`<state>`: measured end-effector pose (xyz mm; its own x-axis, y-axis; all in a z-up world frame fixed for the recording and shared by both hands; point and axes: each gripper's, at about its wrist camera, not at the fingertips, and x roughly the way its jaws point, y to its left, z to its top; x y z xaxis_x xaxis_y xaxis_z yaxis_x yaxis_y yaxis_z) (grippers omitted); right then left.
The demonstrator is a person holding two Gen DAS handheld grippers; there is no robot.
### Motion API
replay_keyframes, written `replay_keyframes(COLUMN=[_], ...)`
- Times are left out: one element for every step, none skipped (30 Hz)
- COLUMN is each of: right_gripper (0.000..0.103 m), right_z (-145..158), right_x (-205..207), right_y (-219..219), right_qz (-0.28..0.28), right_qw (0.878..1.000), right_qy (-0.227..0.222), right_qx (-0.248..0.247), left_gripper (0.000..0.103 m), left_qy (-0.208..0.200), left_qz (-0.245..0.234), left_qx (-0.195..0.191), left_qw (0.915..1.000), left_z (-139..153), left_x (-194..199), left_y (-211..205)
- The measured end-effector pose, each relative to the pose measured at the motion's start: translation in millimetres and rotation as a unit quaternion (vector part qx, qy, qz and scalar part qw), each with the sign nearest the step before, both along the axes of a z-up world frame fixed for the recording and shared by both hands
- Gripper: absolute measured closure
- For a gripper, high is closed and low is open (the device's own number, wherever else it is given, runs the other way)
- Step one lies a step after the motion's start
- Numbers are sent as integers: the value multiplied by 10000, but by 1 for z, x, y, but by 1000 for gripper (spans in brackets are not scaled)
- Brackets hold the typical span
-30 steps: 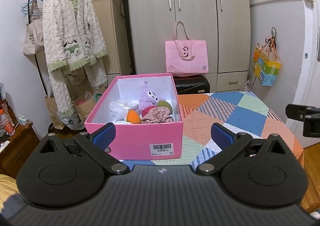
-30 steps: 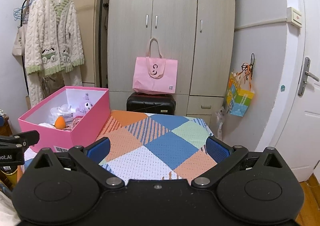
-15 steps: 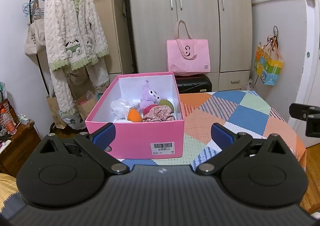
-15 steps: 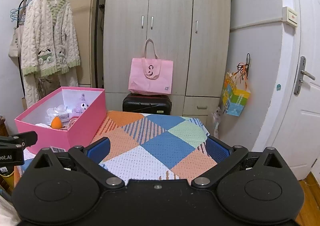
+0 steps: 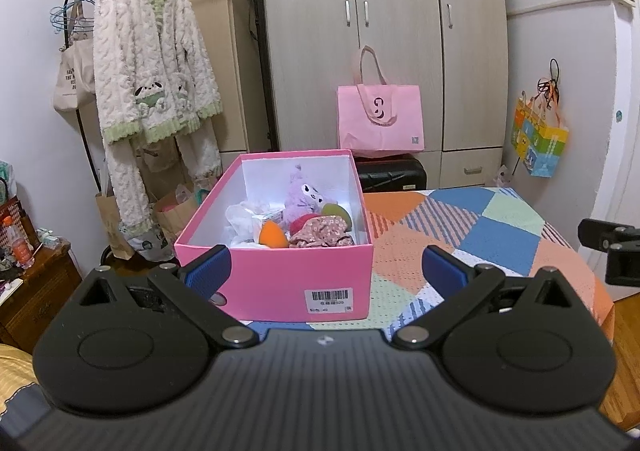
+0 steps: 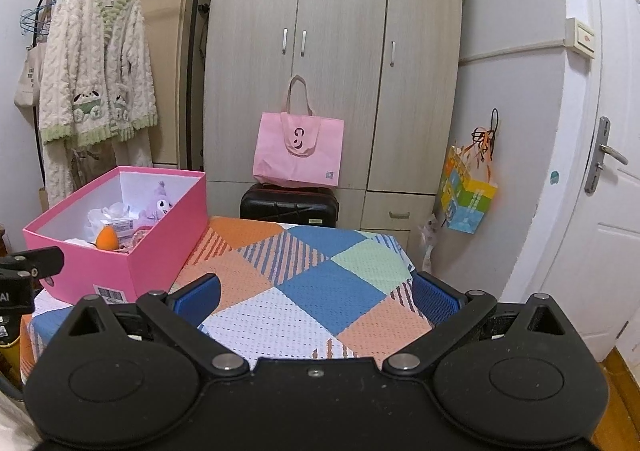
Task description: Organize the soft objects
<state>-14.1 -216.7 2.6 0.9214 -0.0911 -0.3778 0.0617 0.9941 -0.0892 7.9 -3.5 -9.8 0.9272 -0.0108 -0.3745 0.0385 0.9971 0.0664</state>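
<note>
- The left gripper (image 5: 326,265) sits nearest in its own view, its blue-padded fingers (image 5: 208,267) spread wide with nothing between them.
- The right gripper (image 6: 316,293) is likewise spread apart and empty, hanging over the patchwork tablecloth (image 6: 328,291) (orange, blue, green and white squares).
- Just past the left gripper stands the pink box (image 5: 280,279) on the left part of the table, a barcode label on its near wall; in the right wrist view it appears at the left (image 6: 160,235).
- Inside the box lie the soft things: an orange egg-shaped sponge (image 5: 272,235), a floral scrunchie (image 5: 322,233) beside it, a green-and-red round piece (image 5: 336,211) behind, some white fabric (image 5: 242,217) on the left, and a purple plush toy (image 5: 302,195) leaning at the back wall.
- At the right edge of the left wrist view, part of the other gripper's black mount shows.
- Beyond the table sits a black suitcase (image 6: 290,205) on the floor, with a pink tote bag (image 6: 300,149) resting on top of it against the wardrobe (image 6: 336,51).
- Farther left, a fluffy white robe (image 5: 152,75) with green trim hangs on a clothes rack.
- On the right wall hangs a colourful gift bag (image 6: 466,195), next to a white door (image 6: 600,211).
</note>
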Motion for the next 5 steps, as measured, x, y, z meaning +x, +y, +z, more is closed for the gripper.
replay_keyframes(right_gripper=[0, 0, 0, 0, 0], right_z=[-1, -1, -1, -1, -1], right_x=[0, 0, 0, 0, 0], right_y=[0, 0, 0, 0, -1], right_qz=[-7, -13, -16, -20, -19], right_qw=[10000, 10000, 10000, 10000, 10000], right_qy=[3, 8, 11, 13, 11], right_qx=[1, 2, 3, 4, 5], left_gripper=[0, 0, 0, 0, 0], left_qy=[-2, -3, 1, -3, -3], left_qz=[9, 14, 14, 18, 18], left_qx=[5, 9, 10, 7, 7], left_qw=[10000, 10000, 10000, 10000, 10000], left_z=[0, 0, 0, 0, 0], left_x=[0, 0, 0, 0, 0], left_y=[0, -1, -1, -1, 0])
